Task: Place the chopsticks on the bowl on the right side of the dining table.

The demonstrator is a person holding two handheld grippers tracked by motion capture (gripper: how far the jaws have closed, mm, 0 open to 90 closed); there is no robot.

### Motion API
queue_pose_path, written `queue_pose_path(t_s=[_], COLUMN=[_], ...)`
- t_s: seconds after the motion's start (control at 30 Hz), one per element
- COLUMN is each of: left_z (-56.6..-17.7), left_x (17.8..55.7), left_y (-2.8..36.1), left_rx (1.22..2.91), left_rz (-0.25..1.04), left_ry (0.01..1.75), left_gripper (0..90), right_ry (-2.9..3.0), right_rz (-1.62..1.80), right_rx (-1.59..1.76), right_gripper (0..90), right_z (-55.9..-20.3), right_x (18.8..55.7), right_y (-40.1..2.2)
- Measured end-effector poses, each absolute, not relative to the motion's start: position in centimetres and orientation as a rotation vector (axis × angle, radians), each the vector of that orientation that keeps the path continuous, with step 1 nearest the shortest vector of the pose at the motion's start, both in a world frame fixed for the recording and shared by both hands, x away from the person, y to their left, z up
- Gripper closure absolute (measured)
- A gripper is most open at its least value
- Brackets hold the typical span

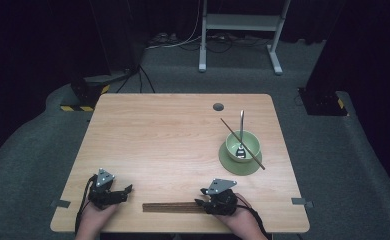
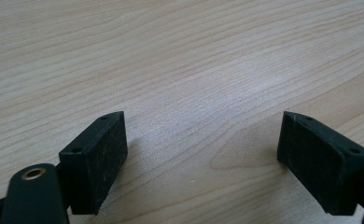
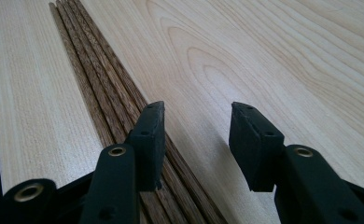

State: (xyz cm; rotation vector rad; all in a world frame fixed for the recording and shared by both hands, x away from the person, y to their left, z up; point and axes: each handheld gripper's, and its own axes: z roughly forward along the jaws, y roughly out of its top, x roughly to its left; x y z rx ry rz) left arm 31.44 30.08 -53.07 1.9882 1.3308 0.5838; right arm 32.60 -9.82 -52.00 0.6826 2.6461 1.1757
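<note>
Green bowl (image 1: 242,145) with spoon (image 1: 241,131) stands well beyond wooden chopsticks (image 1: 172,207).

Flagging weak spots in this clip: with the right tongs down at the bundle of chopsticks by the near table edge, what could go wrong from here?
1. The right tongs are open with the chopsticks beside and under one pad rather than between the two, so closing may catch nothing or scatter them.
2. The chopsticks lie tightly together; several could lift at once.
3. One chopstick already rests slanted across the bowl; adding another might knock it off.
</note>
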Motion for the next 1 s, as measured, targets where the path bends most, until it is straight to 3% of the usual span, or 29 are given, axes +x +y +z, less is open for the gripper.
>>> queue_pose_path(t_s=[1.0], left_z=[-53.1], left_x=[31.4], left_y=[30.1], left_rx=[1.985], left_rz=[0.585], left_ry=[1.335], left_gripper=[16.3], right_ry=[2.629], right_rz=[1.152], right_rx=[0.756], right_gripper=[60.5], right_z=[-52.2], right_x=[33.4], right_y=[-11.2])
